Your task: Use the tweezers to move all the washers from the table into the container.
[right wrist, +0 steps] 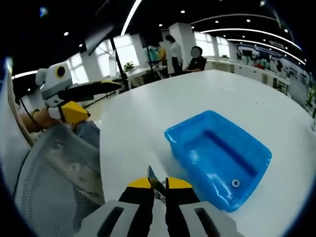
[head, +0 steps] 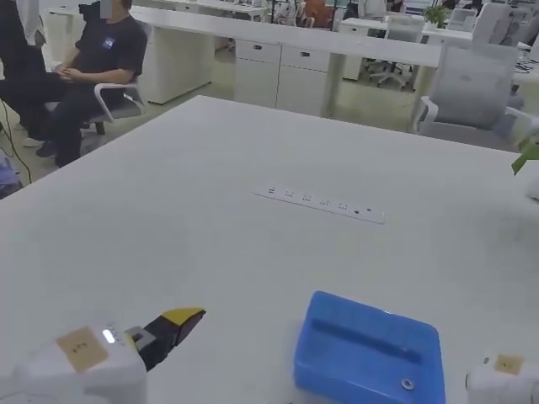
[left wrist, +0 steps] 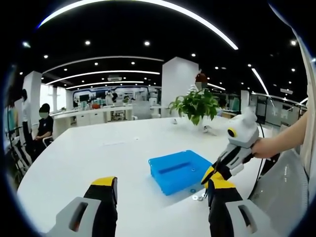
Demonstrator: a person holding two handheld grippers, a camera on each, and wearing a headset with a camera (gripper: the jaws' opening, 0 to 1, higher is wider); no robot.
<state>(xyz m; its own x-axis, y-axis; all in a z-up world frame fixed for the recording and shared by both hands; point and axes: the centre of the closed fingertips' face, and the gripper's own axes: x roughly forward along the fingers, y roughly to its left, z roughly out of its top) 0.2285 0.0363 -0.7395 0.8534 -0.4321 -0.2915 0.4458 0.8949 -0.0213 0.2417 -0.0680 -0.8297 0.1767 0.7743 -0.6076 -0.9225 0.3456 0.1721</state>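
1. The tweezers are clamped between the nearly closed jaws of the right gripper. A firm, even clench is advised, so that the tool is not twisted when it is pressed against a washer.
2. The left gripper is released, with its jaws wide apart and nothing between them. It is held over the table, to the left of the container, and could be used to steady the container if that is needed.
3. One washer is seen lying on the floor of the blue container, near a corner.
4. The loose washers are seen on the table in the left gripper view. They lie just beside the container's near corner, below the right gripper's tip, and are judged to be the next ones to be picked up.
5. The tweezer tips are best lowered at a shallow angle, so that a thin washer is caught by its edge rather than pushed along the smooth top. How far the tips are spread cannot be made out.
6. A caught washer should be lifted only just over the wall. It should be let go low over the floor, so that it is not bounced out.
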